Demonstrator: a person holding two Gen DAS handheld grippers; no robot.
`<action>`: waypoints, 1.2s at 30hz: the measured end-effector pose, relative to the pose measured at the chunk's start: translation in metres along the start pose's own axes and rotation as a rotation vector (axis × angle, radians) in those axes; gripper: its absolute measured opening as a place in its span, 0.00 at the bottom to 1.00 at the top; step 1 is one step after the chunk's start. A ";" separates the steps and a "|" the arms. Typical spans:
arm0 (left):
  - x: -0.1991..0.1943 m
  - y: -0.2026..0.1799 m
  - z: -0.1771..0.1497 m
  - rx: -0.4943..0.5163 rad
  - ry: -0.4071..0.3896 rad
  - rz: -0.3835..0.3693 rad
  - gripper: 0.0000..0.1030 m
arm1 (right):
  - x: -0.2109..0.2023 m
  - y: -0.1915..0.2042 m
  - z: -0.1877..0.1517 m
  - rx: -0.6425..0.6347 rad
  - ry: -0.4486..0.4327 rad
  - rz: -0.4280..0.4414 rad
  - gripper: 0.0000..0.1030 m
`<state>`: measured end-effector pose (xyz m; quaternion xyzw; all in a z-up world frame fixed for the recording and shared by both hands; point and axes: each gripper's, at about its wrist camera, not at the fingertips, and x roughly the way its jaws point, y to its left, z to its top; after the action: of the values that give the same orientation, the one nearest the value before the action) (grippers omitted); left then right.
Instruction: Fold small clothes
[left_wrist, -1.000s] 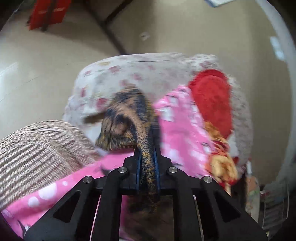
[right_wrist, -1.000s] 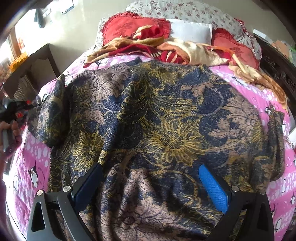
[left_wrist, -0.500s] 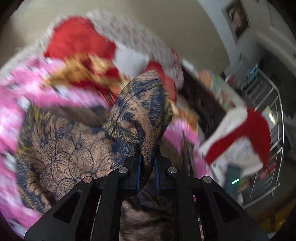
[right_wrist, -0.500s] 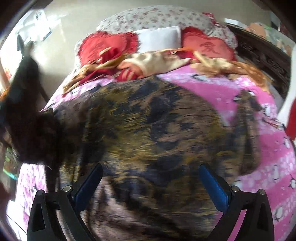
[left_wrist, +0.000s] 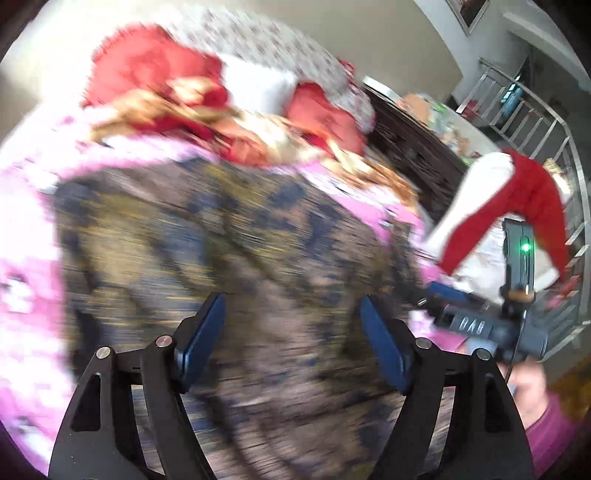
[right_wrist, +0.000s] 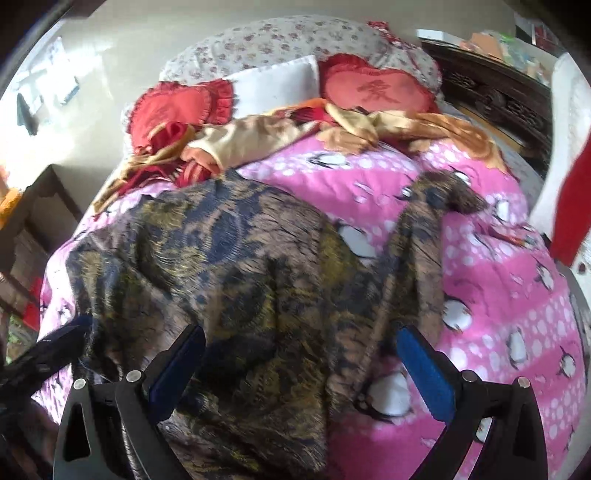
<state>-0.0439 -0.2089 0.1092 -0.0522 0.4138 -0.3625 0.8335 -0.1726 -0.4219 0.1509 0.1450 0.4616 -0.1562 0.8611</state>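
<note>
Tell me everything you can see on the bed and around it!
Patterned garment: one, dark blue, gold and brown, spread on the bed, one sleeve stretched out to the right.
Penguin bedspread: one, pink with white dots, covering the bed.
Heart cushions: two, red, at the head of the bed.
White pillow: one, between the cushions.
Floral pillow: one, pale with small flowers, behind them.
Satin cloth: one, gold and red, crumpled below the cushions.
Dark wooden furniture: one, right of the bed.
Red and white cloth: one, hanging at the right.
Left tongs: open, above the garment.
Right tongs: open, above the garment.
</note>
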 end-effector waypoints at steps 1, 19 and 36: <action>-0.008 0.009 -0.004 0.010 -0.010 0.059 0.75 | 0.003 0.003 0.002 -0.006 0.000 0.002 1.00; 0.010 0.093 -0.062 -0.007 0.178 0.598 0.75 | 0.071 0.057 0.016 -0.111 0.111 0.074 0.15; -0.016 0.081 -0.042 -0.031 0.064 0.531 0.75 | -0.053 -0.078 -0.037 0.028 0.107 0.109 0.53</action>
<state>-0.0353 -0.1304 0.0607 0.0568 0.4447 -0.1261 0.8850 -0.2594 -0.4716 0.1678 0.1898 0.4964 -0.1076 0.8402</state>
